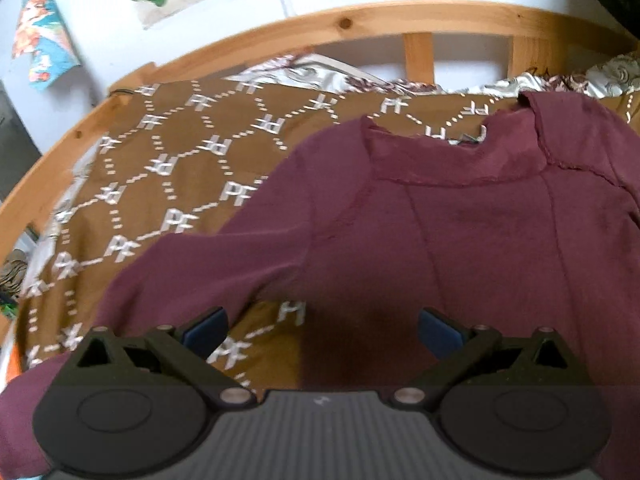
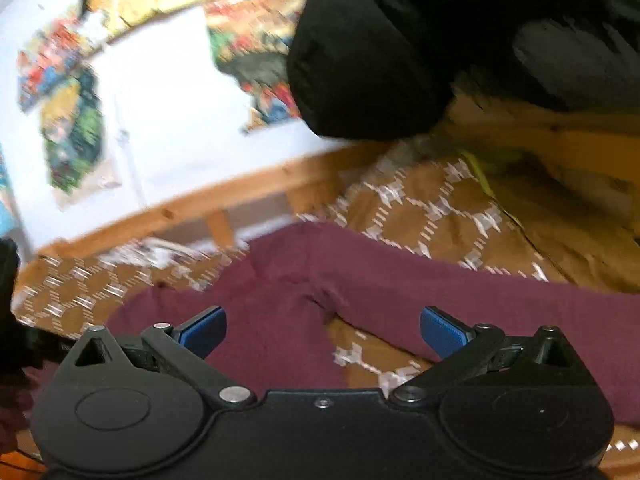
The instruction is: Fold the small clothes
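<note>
A maroon long-sleeved shirt (image 1: 460, 220) lies spread flat on a brown patterned bedspread (image 1: 168, 148), neckline toward the far side. Its left sleeve (image 1: 192, 272) runs down to the lower left. My left gripper (image 1: 322, 330) hovers open above the shirt's lower body and armpit, nothing between its blue pads. In the right wrist view the same shirt (image 2: 272, 320) shows with its other sleeve (image 2: 480, 300) stretching to the right. My right gripper (image 2: 323, 330) is open above the armpit, holding nothing.
A wooden bed frame (image 1: 360, 20) rims the far side, with a white wall and posters (image 2: 72, 120) behind. A floral sheet (image 1: 320, 76) shows at the bedspread's far edge. A person's black sleeve (image 2: 380, 52) hangs at the upper right in the right wrist view.
</note>
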Available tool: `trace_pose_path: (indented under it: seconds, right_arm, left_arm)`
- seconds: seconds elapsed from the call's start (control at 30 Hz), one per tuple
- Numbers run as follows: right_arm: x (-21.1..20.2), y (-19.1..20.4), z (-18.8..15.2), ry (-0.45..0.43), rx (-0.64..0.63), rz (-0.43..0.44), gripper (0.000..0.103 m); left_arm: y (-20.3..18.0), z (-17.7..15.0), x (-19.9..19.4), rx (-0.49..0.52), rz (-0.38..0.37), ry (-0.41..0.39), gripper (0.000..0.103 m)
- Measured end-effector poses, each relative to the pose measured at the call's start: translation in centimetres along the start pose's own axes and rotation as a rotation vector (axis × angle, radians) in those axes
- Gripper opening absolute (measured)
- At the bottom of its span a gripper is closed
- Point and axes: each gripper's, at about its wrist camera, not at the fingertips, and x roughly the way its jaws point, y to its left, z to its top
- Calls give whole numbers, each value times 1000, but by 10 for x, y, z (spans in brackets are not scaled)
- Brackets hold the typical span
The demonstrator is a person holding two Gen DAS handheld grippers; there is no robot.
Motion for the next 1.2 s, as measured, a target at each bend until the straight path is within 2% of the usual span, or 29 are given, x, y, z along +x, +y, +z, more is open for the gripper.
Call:
trace_pose_path:
  seconds: [0.13, 0.27, 0.33, 0.73, 0.93, 1.0, 1.2]
  right_arm:
    - [13, -10, -11, 96, 6, -139, 103]
    - [18, -33, -19, 195, 154, -296, 103]
    - [17, -41, -23, 203, 208, -342, 103]
    - [-5, -61, -23, 69, 371, -469, 102]
    - [-29, -69, -21, -31, 434, -587, 92]
    - [-37, -71, -21, -77, 470, -642, 91]
    - [-47, -77, -23, -147, 533, -729, 81]
  left_arm:
    - [-25, 6, 17, 37, -19, 8, 103]
    - [-51, 13, 26, 81, -38, -1, 103]
    - [-60, 16, 29, 88, -50, -1, 103]
    - [-107, 8, 47, 151, -110, 15, 103]
    - [-114, 0, 47, 157, -114, -34, 103]
    - [-111, -1, 44, 140, -139, -42, 103]
    - [-104, 0, 37, 109, -216, -36, 103]
